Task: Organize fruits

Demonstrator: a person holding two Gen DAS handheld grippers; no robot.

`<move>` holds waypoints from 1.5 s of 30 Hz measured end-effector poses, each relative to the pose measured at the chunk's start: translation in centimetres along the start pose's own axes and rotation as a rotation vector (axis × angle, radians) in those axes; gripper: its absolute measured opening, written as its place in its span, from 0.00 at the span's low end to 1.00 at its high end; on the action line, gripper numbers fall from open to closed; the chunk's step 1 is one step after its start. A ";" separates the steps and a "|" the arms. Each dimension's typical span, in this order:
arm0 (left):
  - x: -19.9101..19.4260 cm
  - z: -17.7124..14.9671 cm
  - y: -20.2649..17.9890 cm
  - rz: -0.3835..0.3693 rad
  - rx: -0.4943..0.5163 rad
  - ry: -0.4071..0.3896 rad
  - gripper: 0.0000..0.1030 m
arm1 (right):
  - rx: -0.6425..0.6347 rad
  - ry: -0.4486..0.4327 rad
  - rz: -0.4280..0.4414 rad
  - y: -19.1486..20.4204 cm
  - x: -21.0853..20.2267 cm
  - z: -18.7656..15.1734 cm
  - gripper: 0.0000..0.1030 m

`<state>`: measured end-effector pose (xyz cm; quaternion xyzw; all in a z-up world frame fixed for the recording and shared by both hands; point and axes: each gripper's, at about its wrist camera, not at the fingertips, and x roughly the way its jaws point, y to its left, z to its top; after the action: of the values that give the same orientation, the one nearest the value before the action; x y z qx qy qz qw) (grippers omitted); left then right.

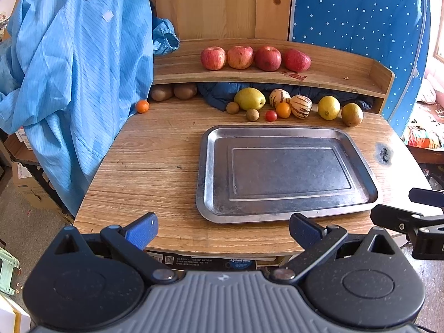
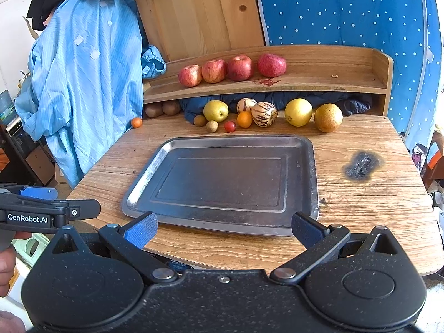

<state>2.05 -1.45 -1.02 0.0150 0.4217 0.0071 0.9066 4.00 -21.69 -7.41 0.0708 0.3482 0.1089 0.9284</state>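
A: Wooden table [image 1: 155,161] with a raised shelf [image 1: 333,72] at the back; blue coat [image 1: 69,69] hanging at the left, dotted blue fabric [image 1: 360,14] behind on the right.

B: Tray?

A: Metal tray [image 1: 211,172] flat mid-table, nothing in it.

B: Fruit?

A: Four apples [image 1: 240,57] in a row on the shelf. Rest sits on the table along the shelf's foot, behind the tray: pear [image 1: 249,98], two striped melons [image 1: 301,106] touching, orange [image 1: 283,110] in front of them, cherry tomato [image 1: 271,115] just beside it, yellow fruit [image 1: 328,107], and a russet fruit [image 1: 352,114] at the right end. Two small kiwis [image 1: 252,114] near the pear. Two bigger kiwis [image 1: 185,90] under the shelf on the left, one small orange fruit [image 1: 142,106] by the coat.

B: Grippers?

A: Left gripper [image 1: 223,229] spread wide, holding nothing, at the table's near edge. Right gripper [image 2: 224,227] likewise wide and unloaded, over the tray's near rim. Both well apart from the fruit.

B: Table marks?

A: Burn mark [image 2: 360,166] right of the tray; red stain [image 2: 265,82] on the shelf by the apples.
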 end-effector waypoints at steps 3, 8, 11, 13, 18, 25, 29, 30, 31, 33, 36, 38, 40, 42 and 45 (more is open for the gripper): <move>0.3 0.3 0.0 0.016 0.002 0.008 0.99 | 0.001 0.002 0.007 0.0 0.3 0.2 1.00; 0.9 0.9 0.8 0.040 -0.013 0.017 0.99 | -0.001 0.003 0.011 0.2 1.0 0.4 1.00; 1.7 1.7 1.9 0.049 -0.041 0.026 0.99 | -0.008 0.002 0.012 0.4 1.5 1.0 1.00; 2.6 2.5 2.8 0.054 -0.064 0.031 0.99 | -0.016 -0.003 0.008 0.6 2.1 1.4 1.00; 5.4 4.7 5.1 0.077 -0.084 0.043 0.99 | -0.010 -0.004 -0.010 1.2 4.3 2.8 1.00; 10.6 9.6 8.6 0.078 -0.054 0.062 0.99 | -0.007 -0.009 -0.042 3.3 8.9 6.2 1.00; 13.6 12.3 10.2 0.102 0.017 0.082 0.99 | -0.011 0.010 -0.056 5.2 12.1 8.1 1.00; 14.3 12.9 10.7 0.105 0.029 0.090 0.99 | -0.014 0.017 -0.058 5.7 13.1 8.6 1.00; 15.0 13.5 11.1 0.106 0.038 0.099 0.99 | -0.017 0.023 -0.060 6.3 13.9 9.1 1.00; 16.4 14.6 12.1 0.107 0.056 0.118 0.99 | -0.021 0.037 -0.061 7.2 15.4 10.0 0.99; 18.3 15.7 13.0 0.110 0.088 0.130 0.99 | -0.012 0.044 -0.072 8.5 17.6 11.7 0.99; 19.5 16.4 13.4 0.114 0.111 0.136 0.99 | -0.020 0.052 -0.081 9.3 18.7 12.7 0.99; 20.6 17.0 13.8 0.107 0.118 0.138 0.99 | -0.040 0.065 -0.080 10.0 19.6 13.3 0.99; 21.5 17.4 14.1 0.099 0.114 0.144 0.99 | -0.068 0.088 -0.091 10.6 20.6 13.9 0.99; 22.6 18.0 14.3 0.082 0.108 0.149 0.99 | -0.096 0.117 -0.086 11.1 22.2 14.7 0.99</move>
<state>30.40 13.03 -6.25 0.0807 0.4867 0.0226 0.8695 28.35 -6.22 -8.10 0.0048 0.3991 0.0893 0.9125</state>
